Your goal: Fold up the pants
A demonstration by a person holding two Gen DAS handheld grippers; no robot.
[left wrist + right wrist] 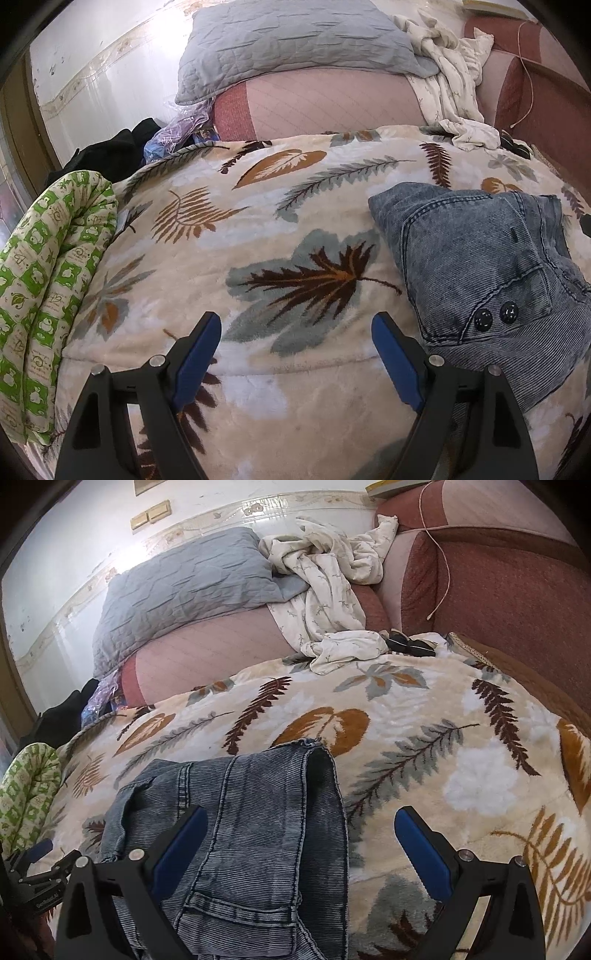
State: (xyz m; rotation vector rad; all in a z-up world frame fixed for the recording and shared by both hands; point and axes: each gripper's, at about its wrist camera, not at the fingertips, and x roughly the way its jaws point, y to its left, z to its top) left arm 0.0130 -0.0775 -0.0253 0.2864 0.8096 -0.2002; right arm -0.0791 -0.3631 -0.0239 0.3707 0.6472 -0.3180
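— What do we see across the bed?
— A leaf-print blanket (424,738), with the folded denim pants (236,830) lying near its front edge.
— And our grippers?
— Left gripper (295,325) and right gripper (301,821) both spread wide, grasping nothing.

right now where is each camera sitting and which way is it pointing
Left wrist: on the left tongs, angled down over the leaf blanket; open blue-padded fingers show, jeans to its right.
Right wrist: on the right tongs, angled down at the jeans; open fingers show, left tongs at the left edge.
Shared: jeans, blanket, grey pillow.
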